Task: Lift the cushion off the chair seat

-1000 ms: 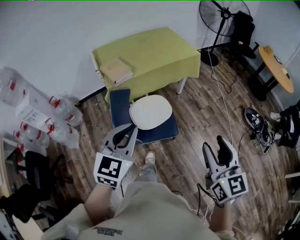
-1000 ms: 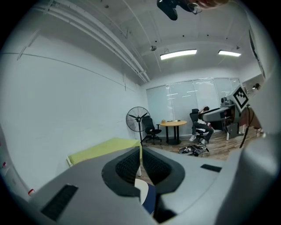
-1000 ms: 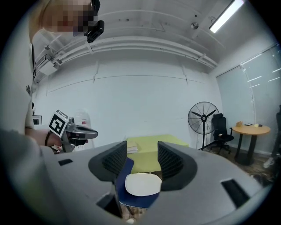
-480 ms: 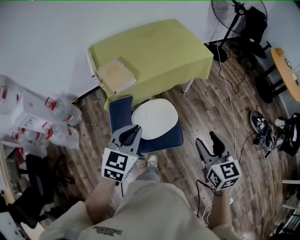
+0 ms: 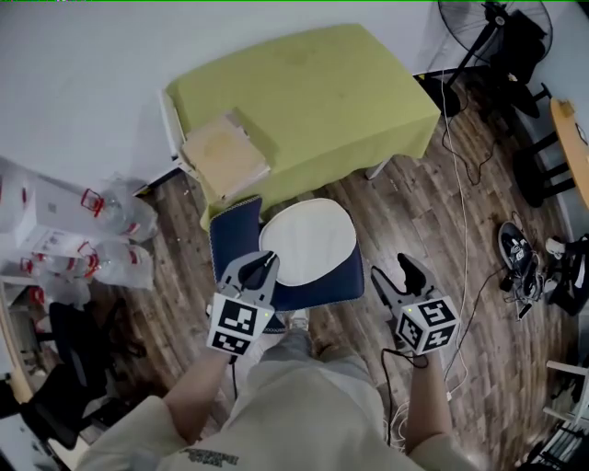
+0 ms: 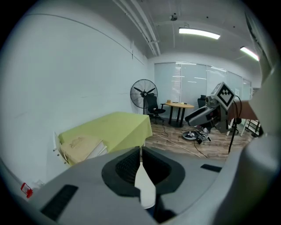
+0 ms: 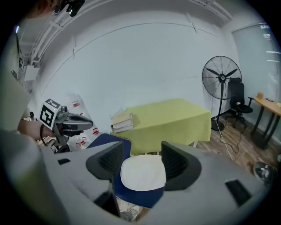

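Observation:
A round white cushion (image 5: pixel 309 241) lies on the navy blue chair seat (image 5: pixel 313 287), in front of the green-covered table. My left gripper (image 5: pixel 264 261) hovers over the seat's front left part, at the cushion's near left edge. Its jaws are shut with nothing in them, and the cushion (image 6: pixel 145 190) shows through the slit. My right gripper (image 5: pixel 393 273) hangs over the floor just right of the seat. Its jaws are opening with nothing between them. In the right gripper view the cushion (image 7: pixel 142 172) lies ahead, framed by the jaws, apart from them.
A table with a yellow-green cloth (image 5: pixel 313 92) stands right behind the chair, with a flat tan stack (image 5: pixel 224 155) on its left corner. Packs of water bottles (image 5: pixel 97 235) lie at the left. A cable (image 5: pixel 457 175), shoes (image 5: pixel 515 250) and a fan (image 5: pixel 502 23) are at the right.
Both grippers have moved forward and down towards the chair. The left tip now overlaps the seat's front left; the right one has come close beside the seat, its jaws wider.

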